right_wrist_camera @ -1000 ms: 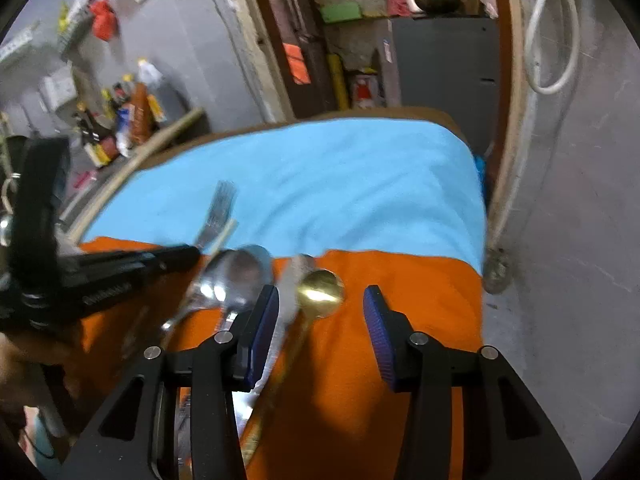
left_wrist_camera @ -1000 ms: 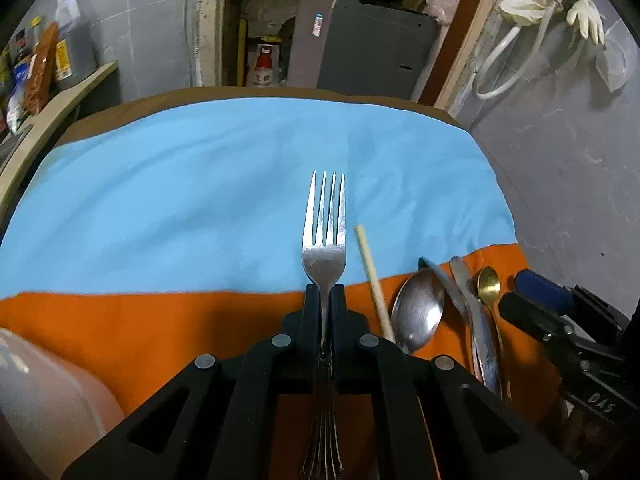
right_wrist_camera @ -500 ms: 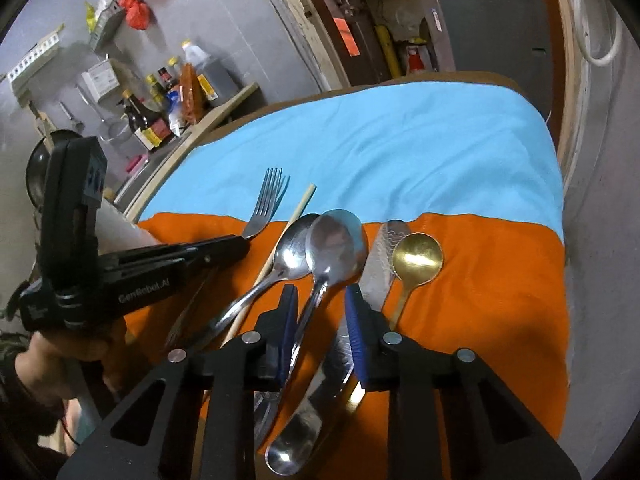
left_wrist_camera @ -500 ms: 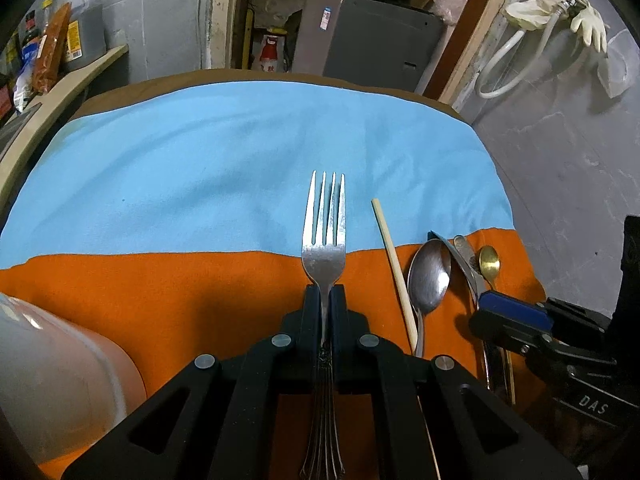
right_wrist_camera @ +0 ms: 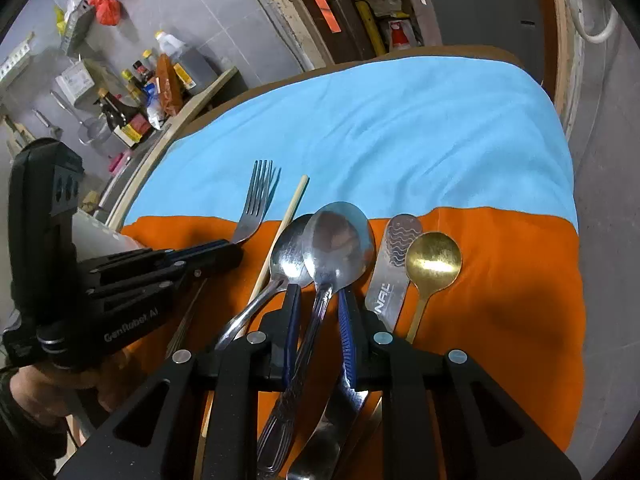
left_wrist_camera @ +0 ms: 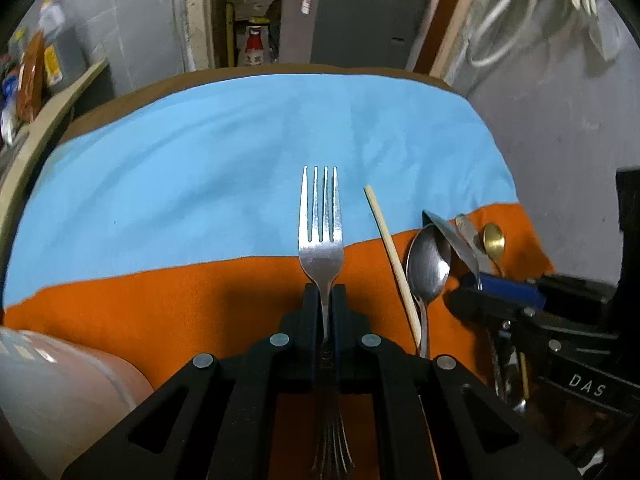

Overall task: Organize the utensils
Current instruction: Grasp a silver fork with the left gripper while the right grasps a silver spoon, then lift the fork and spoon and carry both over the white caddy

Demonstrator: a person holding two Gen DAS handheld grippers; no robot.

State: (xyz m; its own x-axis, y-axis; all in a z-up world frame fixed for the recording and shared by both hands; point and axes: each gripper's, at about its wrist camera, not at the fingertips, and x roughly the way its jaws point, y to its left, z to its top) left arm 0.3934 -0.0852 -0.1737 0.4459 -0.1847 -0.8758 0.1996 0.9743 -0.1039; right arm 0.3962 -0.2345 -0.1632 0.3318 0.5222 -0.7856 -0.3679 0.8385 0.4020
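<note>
My left gripper (left_wrist_camera: 324, 292) is shut on the neck of a steel fork (left_wrist_camera: 321, 240), whose tines reach over the blue part of the cloth (left_wrist_camera: 200, 168). To its right lie a wooden chopstick (right_wrist_camera: 286, 224), a smaller spoon (right_wrist_camera: 290, 256), a large spoon (right_wrist_camera: 340, 240), a patterned knife (right_wrist_camera: 394, 264) and a gold spoon (right_wrist_camera: 434, 258). My right gripper (right_wrist_camera: 319, 292) straddles the large spoon's handle. Its jaws are closing, and a gap still shows between the blue pads (right_wrist_camera: 291, 320) and the handle. The left gripper (right_wrist_camera: 240, 250) appears at the left in the right wrist view, held by a hand.
A translucent container (left_wrist_camera: 60, 392) stands at the near left on the orange cloth (left_wrist_camera: 180, 300). A shelf with bottles (right_wrist_camera: 140, 92) runs along the left wall. The table ends close to the grey wall (left_wrist_camera: 560, 140) on the right, and a grey cabinet (left_wrist_camera: 352, 20) stands behind.
My right gripper has shifted left from around the gold spoon to the large spoon's handle, and its jaws have narrowed a lot. The left gripper keeps the fork almost still.
</note>
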